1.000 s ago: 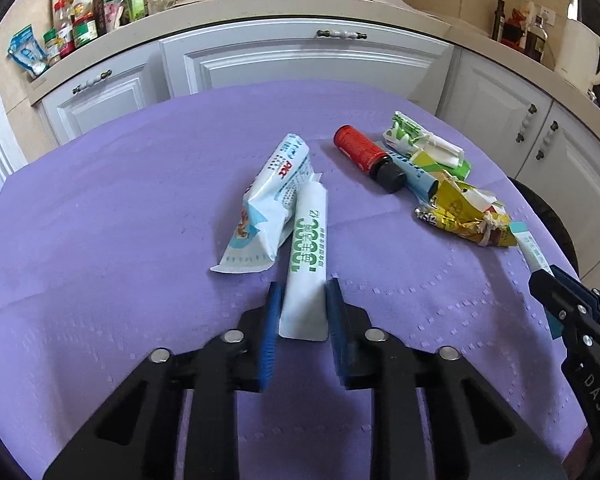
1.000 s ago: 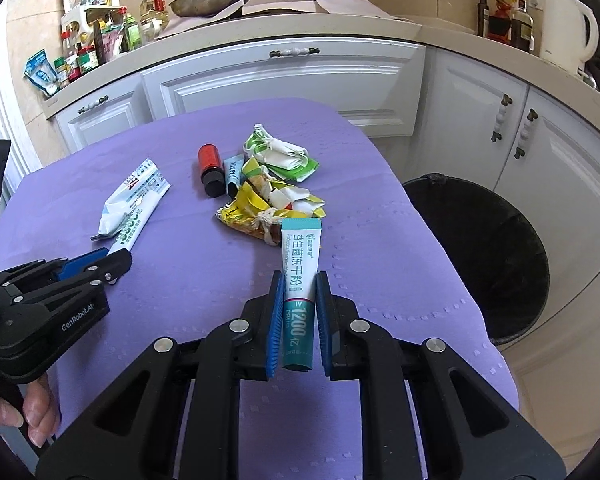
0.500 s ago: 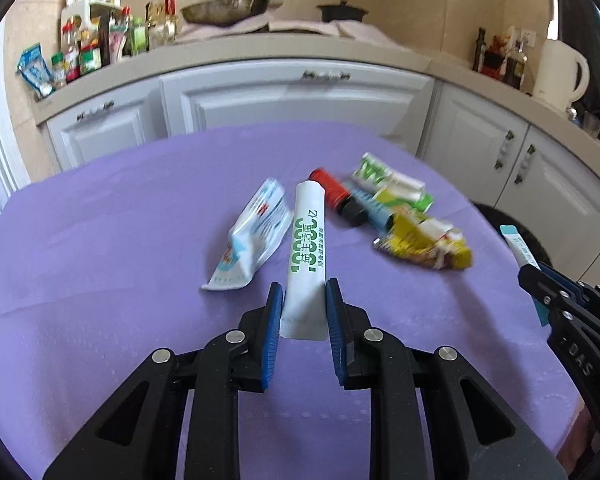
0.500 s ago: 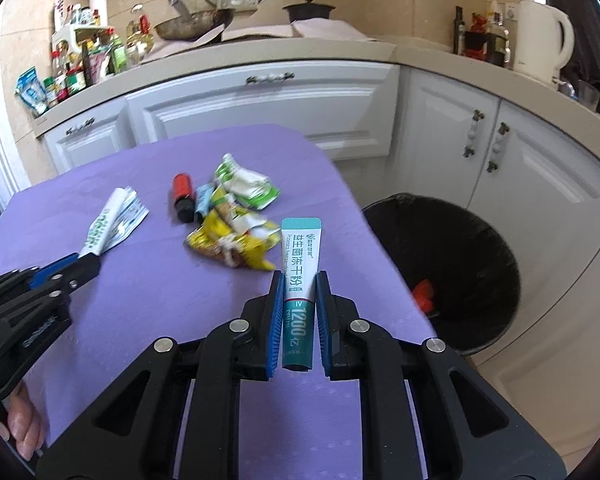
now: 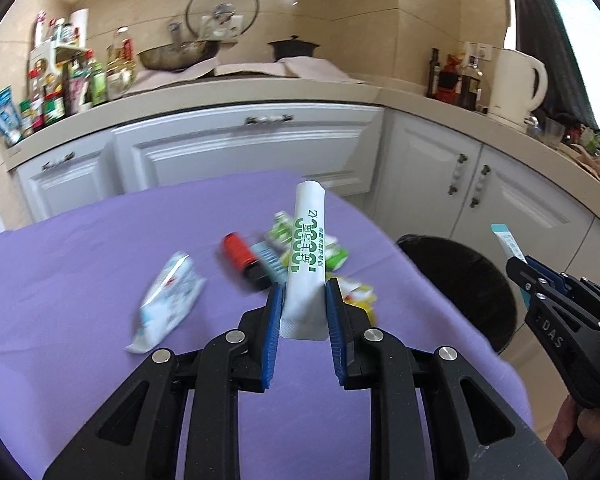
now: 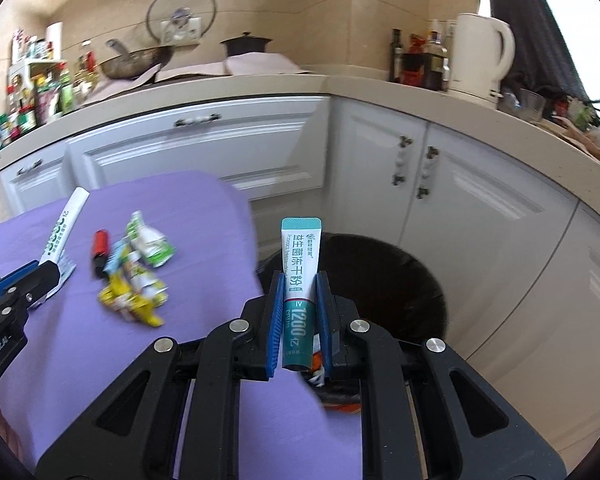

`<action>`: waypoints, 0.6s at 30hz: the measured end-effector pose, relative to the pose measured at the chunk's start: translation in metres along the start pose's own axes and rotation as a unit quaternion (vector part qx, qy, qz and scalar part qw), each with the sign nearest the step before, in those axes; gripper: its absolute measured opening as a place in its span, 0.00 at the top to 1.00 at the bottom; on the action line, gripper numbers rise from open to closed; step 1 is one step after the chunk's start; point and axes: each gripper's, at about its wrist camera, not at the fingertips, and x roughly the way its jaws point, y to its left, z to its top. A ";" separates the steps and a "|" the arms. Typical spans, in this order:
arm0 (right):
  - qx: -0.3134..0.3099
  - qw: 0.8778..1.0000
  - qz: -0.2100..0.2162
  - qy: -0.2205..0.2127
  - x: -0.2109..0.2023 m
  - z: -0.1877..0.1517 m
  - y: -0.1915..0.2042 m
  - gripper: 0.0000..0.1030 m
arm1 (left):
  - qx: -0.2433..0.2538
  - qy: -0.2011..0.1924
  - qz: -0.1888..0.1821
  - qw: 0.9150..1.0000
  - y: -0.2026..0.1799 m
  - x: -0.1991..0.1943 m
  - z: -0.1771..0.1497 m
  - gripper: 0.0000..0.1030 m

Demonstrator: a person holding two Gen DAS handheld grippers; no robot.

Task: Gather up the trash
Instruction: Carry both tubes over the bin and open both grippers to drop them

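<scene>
I have the left gripper [image 5: 302, 308] clamped on the crimped end of a white sachet stick with green lettering [image 5: 306, 256], and it stands up out of the blue pads above the purple tablecloth [image 5: 80, 264]. The right gripper [image 6: 298, 314] is closed tight on a white and teal sachet stick [image 6: 300, 280], hanging in front of the round black bin [image 6: 400, 280] on the floor beside the table.

My worry on the left: the pads pinch only the bottom of a long, floppy stick. A quick swing could make it pivot or slide out and land on the cloth, or on the floor short of the bin.

On the right, the sachet sits over the near part of the bin's mouth, I judge. If I let go too early, it may clip the rim and drop outside.

Both grippers are close together, so if I bring both to the bin at once they could knock each other.

Left on the table are a pale blue and white pouch [image 5: 168, 304], a red cylinder with a black cap [image 5: 242, 260], and a heap of green and yellow wrappers [image 6: 140, 276].
</scene>
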 end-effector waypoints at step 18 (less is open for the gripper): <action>0.037 0.999 -0.037 0.001 0.044 0.009 -0.071 0.85 | 0.063 0.017 -0.050 0.997 -0.098 0.054 0.015 0.78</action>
